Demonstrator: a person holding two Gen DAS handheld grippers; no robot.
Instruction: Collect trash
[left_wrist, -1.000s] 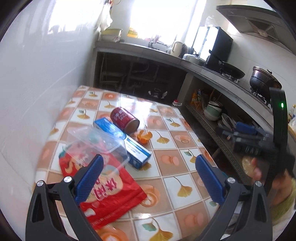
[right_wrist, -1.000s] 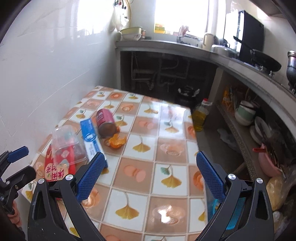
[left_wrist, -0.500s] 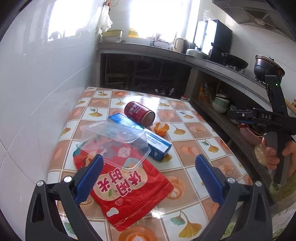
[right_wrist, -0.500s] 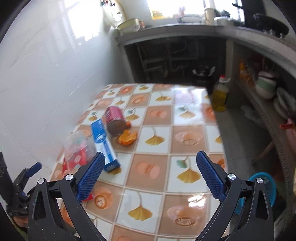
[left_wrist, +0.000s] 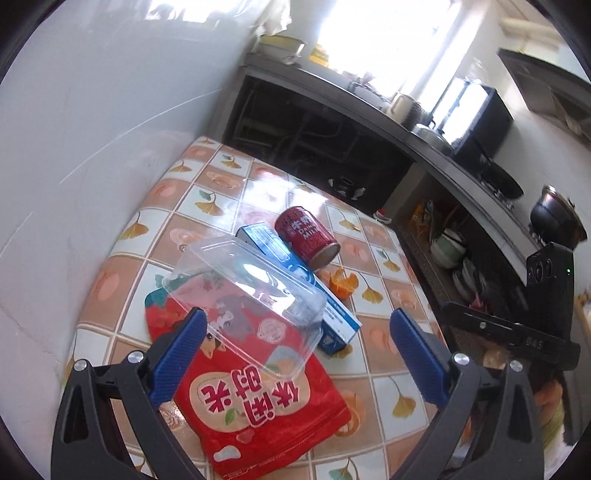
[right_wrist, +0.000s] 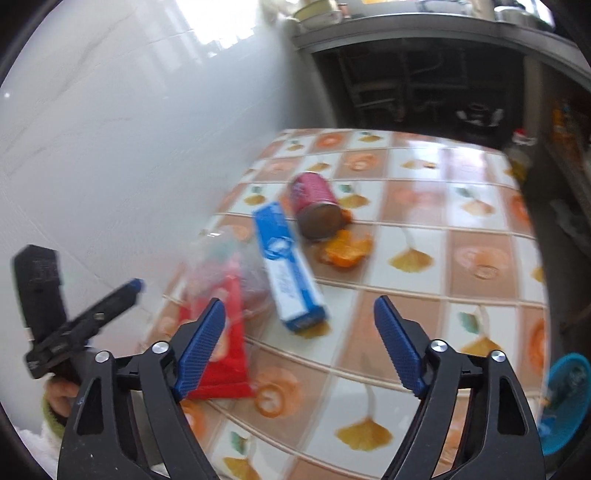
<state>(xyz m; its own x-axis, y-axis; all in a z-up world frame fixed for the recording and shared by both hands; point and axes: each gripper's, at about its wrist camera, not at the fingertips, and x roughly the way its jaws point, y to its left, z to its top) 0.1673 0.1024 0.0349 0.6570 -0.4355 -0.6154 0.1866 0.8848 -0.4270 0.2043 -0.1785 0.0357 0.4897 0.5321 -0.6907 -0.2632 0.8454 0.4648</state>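
Jaws of the left gripper (left_wrist: 293, 341) stand wide apart, its blue pads to either side of the near end of a clear plastic container (left_wrist: 245, 291) without touching it. Jaws of the right gripper (right_wrist: 299, 345) have just been closing and stand moderately wide, with nothing between them; below the gap lies bare tabletop.

Trash is gathered on the wall side of the tiled table (left_wrist: 384, 373). A red snack bag (left_wrist: 258, 402) lies flat, nearest the left gripper, with the clear container resting upside down on its far half. A blue-and-white carton (right_wrist: 286, 266) lies just beside the bag, one end under the container's edge and the other pointing toward the right gripper. A red drink can (left_wrist: 306, 236) lies on its side against the carton's far end, its open end facing the orange peel (right_wrist: 345, 251), which sits just beside it.

One long table edge runs against the white tiled wall (left_wrist: 92, 147), leaving no room on that side. The opposite half of the tabletop holds no objects. The far edge borders a dark counter (left_wrist: 369, 107) with open shelving beneath. In the right wrist view, which is blurred, a blue basket (right_wrist: 565, 402) sits low past the table's near right corner.
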